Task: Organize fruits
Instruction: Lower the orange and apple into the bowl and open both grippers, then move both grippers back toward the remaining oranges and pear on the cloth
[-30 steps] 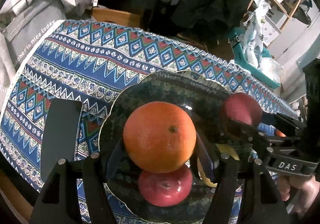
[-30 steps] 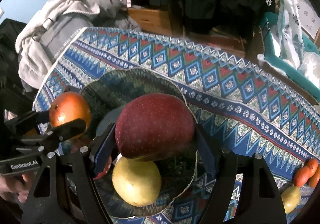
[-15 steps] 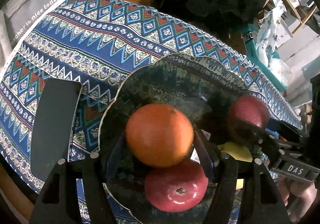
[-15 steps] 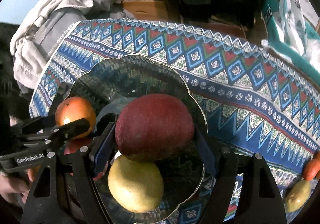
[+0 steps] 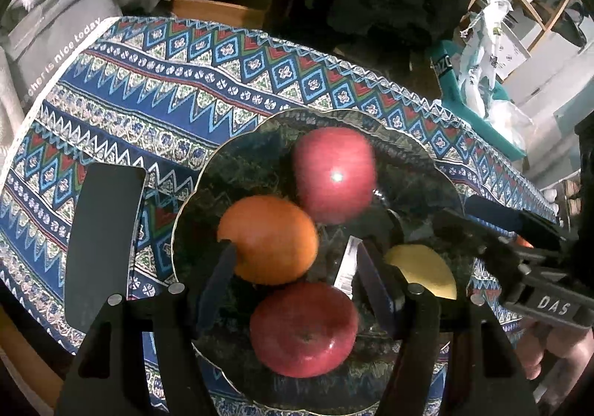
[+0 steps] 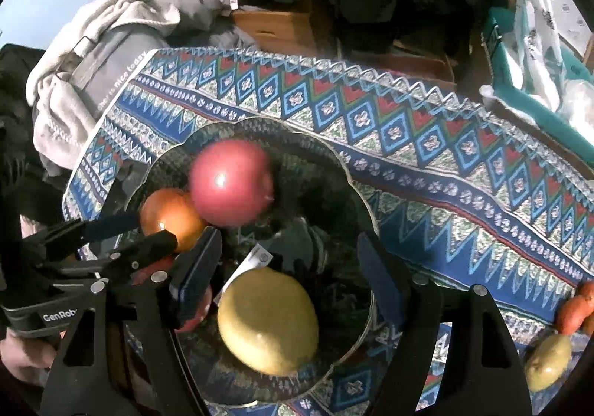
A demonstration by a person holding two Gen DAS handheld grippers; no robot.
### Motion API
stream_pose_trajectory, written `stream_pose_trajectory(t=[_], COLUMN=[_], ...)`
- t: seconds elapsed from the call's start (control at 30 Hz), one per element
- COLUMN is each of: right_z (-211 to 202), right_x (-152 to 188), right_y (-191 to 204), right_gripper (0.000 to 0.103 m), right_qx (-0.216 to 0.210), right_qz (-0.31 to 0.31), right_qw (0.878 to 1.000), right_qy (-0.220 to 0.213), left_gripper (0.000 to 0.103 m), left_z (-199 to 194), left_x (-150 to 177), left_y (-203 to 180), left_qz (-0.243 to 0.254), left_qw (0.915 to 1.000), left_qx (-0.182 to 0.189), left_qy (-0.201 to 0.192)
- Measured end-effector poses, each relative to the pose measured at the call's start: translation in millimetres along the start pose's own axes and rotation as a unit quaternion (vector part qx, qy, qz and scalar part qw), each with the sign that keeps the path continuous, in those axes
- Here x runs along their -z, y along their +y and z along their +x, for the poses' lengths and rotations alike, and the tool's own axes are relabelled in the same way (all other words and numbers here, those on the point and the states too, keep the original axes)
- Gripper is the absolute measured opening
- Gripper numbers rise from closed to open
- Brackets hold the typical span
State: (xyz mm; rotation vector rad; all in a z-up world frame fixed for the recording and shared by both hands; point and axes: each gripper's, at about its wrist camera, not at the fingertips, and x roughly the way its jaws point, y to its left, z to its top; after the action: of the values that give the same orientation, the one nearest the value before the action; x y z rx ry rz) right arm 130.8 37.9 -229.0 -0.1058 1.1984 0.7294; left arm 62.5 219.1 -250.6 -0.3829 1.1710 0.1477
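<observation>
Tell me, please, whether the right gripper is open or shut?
Open: the right gripper has its fingers spread, gripping nothing, above the yellow fruit.

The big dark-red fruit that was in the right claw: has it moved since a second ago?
Yes. It left the right claw, now open, and lies further back in the glass dish, touching the orange.

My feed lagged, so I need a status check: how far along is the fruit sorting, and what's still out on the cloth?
Done: the plate holds an orange, a far red apple, a near red apple and a yellow fruit. In hand: nothing; the left gripper and right gripper hover over it, jaws open. Left: a yellow-green fruit and small orange items on the tablecloth.
</observation>
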Motion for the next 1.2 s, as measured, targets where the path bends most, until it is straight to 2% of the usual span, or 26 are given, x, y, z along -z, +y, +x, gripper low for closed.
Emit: stream_pose_trajectory(t=[0.13,0.27,0.4,0.53,0.7,1.2], right_z=[-14,-33,-49,-66,-85,-147], right_x=[0,1,3,8,13,38], right_y=[-4,-6,-9,-14,-22,-56], right_gripper=[0.078,0.078,0.078,0.078,0.078,0.078], right_qx=[0.001,0.022,0.038,0.052,0.06,0.103], right_qz=[0.006,-0.004,-0.011,-0.013,-0.006,0.018], right_qw=[1.0,0.999,0.998,0.997,0.996,0.99], right_qy=[-0.012,-0.029,-0.041,-0.053,-0.064,-0.098], left_gripper=[0.069,0.07,0.077,0.077,0.08,0.082], left_z=[-10,-20,-32,-43,-54,-78], left_x=[-1,-2,-1,1,4,17], left_y=[-9,-20,-34,-54,-76,-140], left_qz=[0.01,0.023,0.042,0.064,0.083,0.137], left_qw=[0.9999,0.9995,0.9985,0.997,0.9952,0.988], left_qx=[-0.001,0.0,-0.004,-0.004,0.004,0.029], left_qy=[-0.013,-0.022,-0.037,-0.045,-0.052,-0.065])
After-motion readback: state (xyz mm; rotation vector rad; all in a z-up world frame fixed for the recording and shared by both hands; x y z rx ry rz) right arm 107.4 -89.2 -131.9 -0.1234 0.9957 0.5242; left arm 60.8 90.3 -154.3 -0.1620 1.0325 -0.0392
